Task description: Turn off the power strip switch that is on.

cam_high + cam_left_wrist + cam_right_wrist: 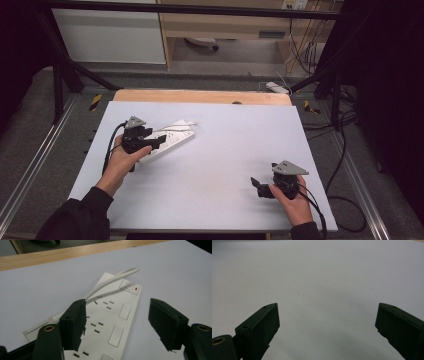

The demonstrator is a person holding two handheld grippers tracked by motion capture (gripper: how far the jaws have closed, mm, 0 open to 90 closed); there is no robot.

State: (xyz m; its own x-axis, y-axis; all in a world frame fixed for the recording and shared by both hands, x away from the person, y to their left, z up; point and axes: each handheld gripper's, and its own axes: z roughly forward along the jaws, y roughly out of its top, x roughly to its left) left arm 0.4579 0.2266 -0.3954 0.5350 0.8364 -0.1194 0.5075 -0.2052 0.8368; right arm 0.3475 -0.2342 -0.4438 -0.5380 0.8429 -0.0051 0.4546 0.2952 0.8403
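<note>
— While the left tongs hang spread wide over the power strip, which way does the strip run from them?

— Straight ahead and a little rightward in the left gripper view; its long axis runs away from the jaws toward the end with the red lamp, so the jaws stand across its width, one over the sockets, the other over bare desk beside the right edge; nothing is pinched between them.

— And the white cable?

— It arcs from the far end back over the strip's near left side, passing just beside the left jaw; a closing move would, I judge, have to mind it.

— Which hand is nearer?

— The left hand by far; in the high view the strip lies on the left half of the desk, slanted, right at the left tongs; the right tongs sit well apart near the front right, also spread, with plain surface ahead of them.

— The surface?

— A pale, smooth sheet over a wooden top whose far edge shows.

— And the room?

— Dark frame posts, grey floor, loose cables on the right, shelving behind.
</note>
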